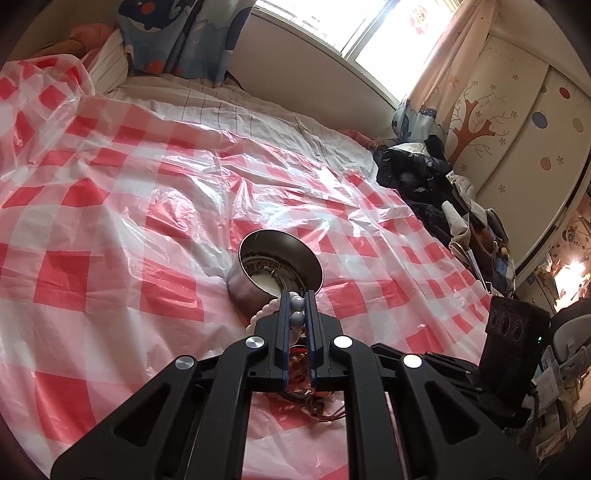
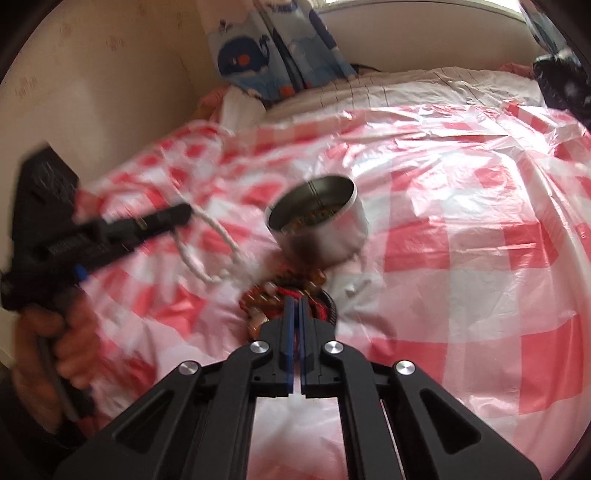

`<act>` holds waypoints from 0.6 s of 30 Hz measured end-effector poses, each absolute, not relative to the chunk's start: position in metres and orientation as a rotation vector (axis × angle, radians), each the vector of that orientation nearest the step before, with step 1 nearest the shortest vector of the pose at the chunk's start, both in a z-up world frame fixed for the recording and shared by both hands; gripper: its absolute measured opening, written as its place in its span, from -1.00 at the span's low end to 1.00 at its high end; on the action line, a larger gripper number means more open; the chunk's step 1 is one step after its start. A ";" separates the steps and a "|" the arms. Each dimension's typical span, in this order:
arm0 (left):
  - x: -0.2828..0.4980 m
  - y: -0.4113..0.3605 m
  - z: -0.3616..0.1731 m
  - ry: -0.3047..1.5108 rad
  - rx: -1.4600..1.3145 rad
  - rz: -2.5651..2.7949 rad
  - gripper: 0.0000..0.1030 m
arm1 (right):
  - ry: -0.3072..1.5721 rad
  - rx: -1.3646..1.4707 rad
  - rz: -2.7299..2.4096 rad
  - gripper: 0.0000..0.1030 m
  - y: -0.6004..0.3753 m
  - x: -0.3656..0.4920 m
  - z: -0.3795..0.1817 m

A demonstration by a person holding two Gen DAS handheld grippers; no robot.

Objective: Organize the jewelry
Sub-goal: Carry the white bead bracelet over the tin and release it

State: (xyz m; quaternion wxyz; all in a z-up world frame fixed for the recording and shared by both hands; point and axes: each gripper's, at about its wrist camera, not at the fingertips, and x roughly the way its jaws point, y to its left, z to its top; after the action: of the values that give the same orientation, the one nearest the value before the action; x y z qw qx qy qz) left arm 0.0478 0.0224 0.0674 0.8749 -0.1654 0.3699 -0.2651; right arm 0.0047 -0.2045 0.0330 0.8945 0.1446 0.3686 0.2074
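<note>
A bed point(image 1: 207, 99) fills both views, covered by a crinkled red-and-white checked plastic sheet point(image 1: 110, 206). Beyond it run a pale wall, a bright window point(image 1: 369, 33) and whale-print curtains point(image 2: 273, 55); a heap of dark clothes point(image 1: 417, 177) lies at the sheet's right edge before a painted wardrobe point(image 1: 517, 129).

A round steel tin point(image 1: 273, 273) sits open on the sheet, tipped a little, with some jewelry lying inside. The left tool point(image 1: 297, 306) is closed on a white bead strand point(image 1: 297, 312), two beads caught between its blue pads just at the tin's near rim; the rest of the strand curves down to the left. In the right view that strand point(image 2: 207, 236) trails from the left tool point(image 2: 184, 212), held by a hand point(image 2: 51, 343).

The right tool point(image 2: 296, 308) has its jaws drawn together over a tangle of red cord and amber beads point(image 2: 280, 295) lying just before the tin point(image 2: 317, 225); through the motion blur it seems to pinch a cord, though I cannot be sure.

To the tin's left, and to the right up to the clothes, the sheet lies open.
</note>
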 end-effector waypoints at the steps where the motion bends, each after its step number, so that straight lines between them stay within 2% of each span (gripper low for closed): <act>1: 0.048 0.022 0.067 0.774 -0.344 -0.554 -0.87 | 0.751 0.340 0.451 -0.95 -0.209 0.005 0.034; 3: 0.048 0.021 0.067 0.776 -0.344 -0.557 -0.87 | 0.719 0.474 0.518 -0.95 -0.221 0.006 0.036; 9: 0.049 0.009 0.069 0.781 -0.319 -0.566 -0.87 | 0.712 0.489 0.495 -0.95 -0.226 0.012 0.042; 18: 0.084 -0.012 0.094 0.711 -0.443 -0.654 -0.87 | 0.601 0.513 0.505 -0.95 -0.237 0.029 0.079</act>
State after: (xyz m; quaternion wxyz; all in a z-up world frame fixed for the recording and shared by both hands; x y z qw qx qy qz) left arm 0.0842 -0.0124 0.0935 0.8620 -0.2113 0.3391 -0.3120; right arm 0.0291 -0.2368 0.0789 0.8921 0.2471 0.2897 0.2433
